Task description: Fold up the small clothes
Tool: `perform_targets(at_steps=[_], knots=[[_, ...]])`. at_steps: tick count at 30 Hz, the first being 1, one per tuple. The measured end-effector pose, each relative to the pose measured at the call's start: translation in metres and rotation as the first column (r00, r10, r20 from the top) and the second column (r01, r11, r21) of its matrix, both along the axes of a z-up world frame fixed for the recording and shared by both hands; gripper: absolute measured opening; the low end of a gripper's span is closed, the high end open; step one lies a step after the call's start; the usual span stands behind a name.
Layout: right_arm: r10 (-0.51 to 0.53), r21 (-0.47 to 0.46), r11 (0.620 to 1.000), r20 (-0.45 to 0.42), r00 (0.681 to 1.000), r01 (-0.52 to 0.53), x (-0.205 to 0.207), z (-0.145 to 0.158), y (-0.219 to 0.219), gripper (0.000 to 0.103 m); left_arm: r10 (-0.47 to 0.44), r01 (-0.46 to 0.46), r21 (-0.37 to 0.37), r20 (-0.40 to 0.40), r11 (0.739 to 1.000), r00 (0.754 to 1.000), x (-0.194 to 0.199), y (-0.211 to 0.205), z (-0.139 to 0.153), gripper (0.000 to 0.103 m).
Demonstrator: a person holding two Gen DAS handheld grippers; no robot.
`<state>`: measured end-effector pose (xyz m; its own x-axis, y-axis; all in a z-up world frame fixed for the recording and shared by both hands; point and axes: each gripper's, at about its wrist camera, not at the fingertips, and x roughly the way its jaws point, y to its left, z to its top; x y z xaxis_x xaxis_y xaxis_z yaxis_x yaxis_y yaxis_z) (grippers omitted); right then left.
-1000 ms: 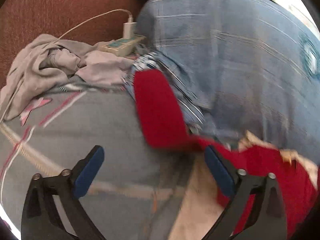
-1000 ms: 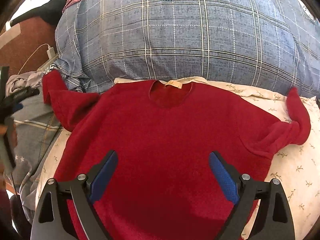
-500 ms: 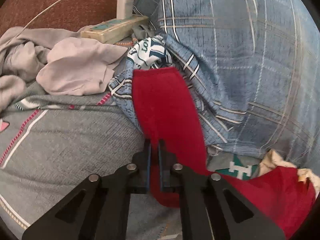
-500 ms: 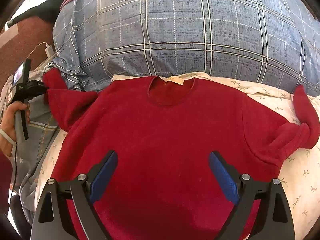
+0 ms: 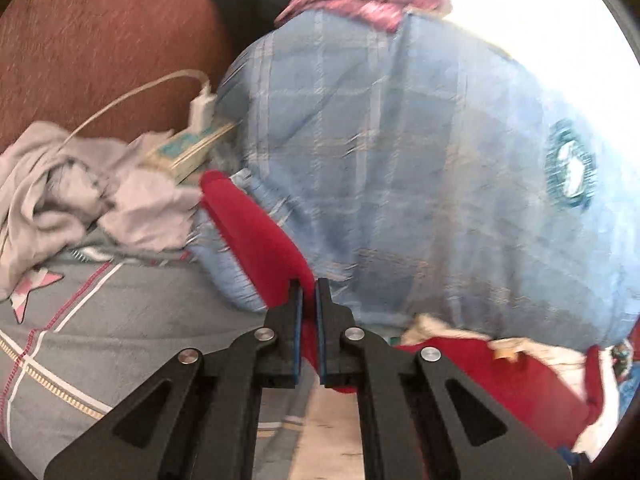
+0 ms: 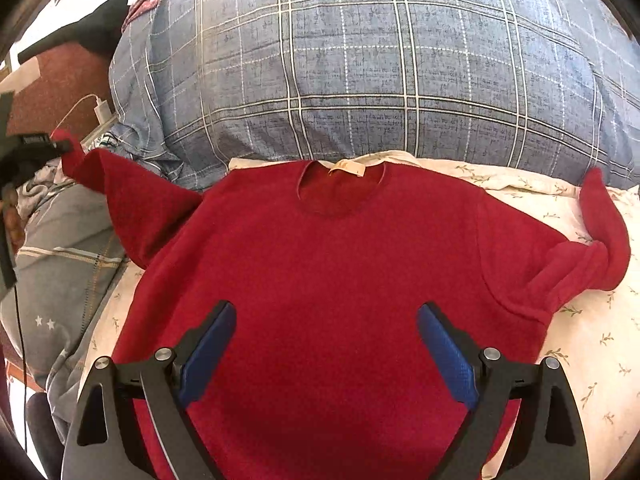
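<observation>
A small red sweater (image 6: 328, 280) lies face up on a white floral sheet (image 6: 592, 344), collar toward the plaid pillow. My left gripper (image 5: 307, 304) is shut on the sweater's left sleeve (image 5: 256, 236) and holds it lifted off the bed; in the right wrist view it shows at the far left (image 6: 60, 146), gripping the sleeve's cuff end (image 6: 120, 192). My right gripper (image 6: 326, 344) is open and empty, hovering over the lower middle of the sweater body. The right sleeve (image 6: 600, 240) lies bunched and curled at the right.
A big blue plaid pillow (image 6: 360, 80) fills the back. A grey striped blanket (image 5: 100, 320) lies at the left, with crumpled grey clothes (image 5: 60, 192), a power strip with charger and cable (image 5: 192, 144), and a brown headboard (image 5: 100, 40) behind.
My left gripper went from open to shut on the left sleeve, then raised it and pulled it outward. My right gripper stayed open over the sweater.
</observation>
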<state>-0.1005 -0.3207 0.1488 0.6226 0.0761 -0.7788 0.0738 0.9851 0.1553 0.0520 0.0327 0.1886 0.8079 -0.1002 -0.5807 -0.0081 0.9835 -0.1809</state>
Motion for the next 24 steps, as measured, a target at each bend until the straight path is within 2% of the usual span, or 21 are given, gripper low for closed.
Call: perform_targets(at_steps=[5, 8, 10, 15, 19, 20, 21, 22, 23, 24], knots=[[-0.032, 0.006, 0.999, 0.010, 0.999, 0.032, -0.005, 0.003, -0.012, 0.094, -0.126, 0.126, -0.005, 0.057, 0.992, 0.990, -0.011, -0.050, 0.024, 0.003], [-0.063, -0.006, 0.998, 0.012, 0.998, 0.063, -0.009, 0.004, -0.023, 0.094, -0.238, 0.239, -0.010, 0.070, 0.971, 0.969, -0.024, -0.093, 0.027, 0.003], [-0.093, -0.010, 0.996, 0.012, 0.996, 0.094, -0.011, 0.004, -0.034, 0.094, -0.322, 0.323, -0.010, 0.057, 0.946, 0.945, -0.034, -0.128, 0.022, 0.003], [-0.185, 0.007, 0.983, 0.008, 0.983, 0.185, -0.018, 0.003, -0.068, 0.094, -0.469, 0.469, -0.009, -0.025, 0.883, 0.883, -0.054, -0.204, -0.023, 0.003], [-0.232, -0.006, 0.973, -0.001, 0.973, 0.232, -0.023, 0.002, -0.085, 0.094, -0.568, 0.568, -0.035, -0.106, 0.822, 0.816, -0.070, -0.252, -0.071, 0.006], [-0.243, -0.007, 0.970, -0.004, 0.970, 0.243, -0.024, 0.002, -0.089, 0.094, -0.579, 0.581, -0.030, -0.126, 0.814, 0.805, -0.072, -0.258, -0.078, 0.015], [-0.250, -0.007, 0.968, -0.006, 0.968, 0.249, -0.025, 0.003, -0.091, 0.094, -0.585, 0.589, -0.020, -0.150, 0.808, 0.797, -0.075, -0.263, -0.084, 0.031], [-0.253, -0.002, 0.967, -0.007, 0.967, 0.253, -0.025, 0.003, -0.093, 0.094, -0.590, 0.596, -0.016, -0.167, 0.803, 0.790, -0.078, -0.263, -0.087, 0.040], [-0.253, 0.006, 0.967, -0.003, 0.967, 0.253, -0.025, 0.005, -0.096, 0.094, -0.593, 0.600, -0.012, -0.166, 0.800, 0.788, -0.083, -0.256, -0.086, 0.056], [-0.252, 0.008, 0.968, 0.001, 0.968, 0.252, -0.026, 0.006, -0.097, 0.094, -0.591, 0.598, -0.002, -0.152, 0.802, 0.792, -0.089, -0.247, -0.082, 0.066]])
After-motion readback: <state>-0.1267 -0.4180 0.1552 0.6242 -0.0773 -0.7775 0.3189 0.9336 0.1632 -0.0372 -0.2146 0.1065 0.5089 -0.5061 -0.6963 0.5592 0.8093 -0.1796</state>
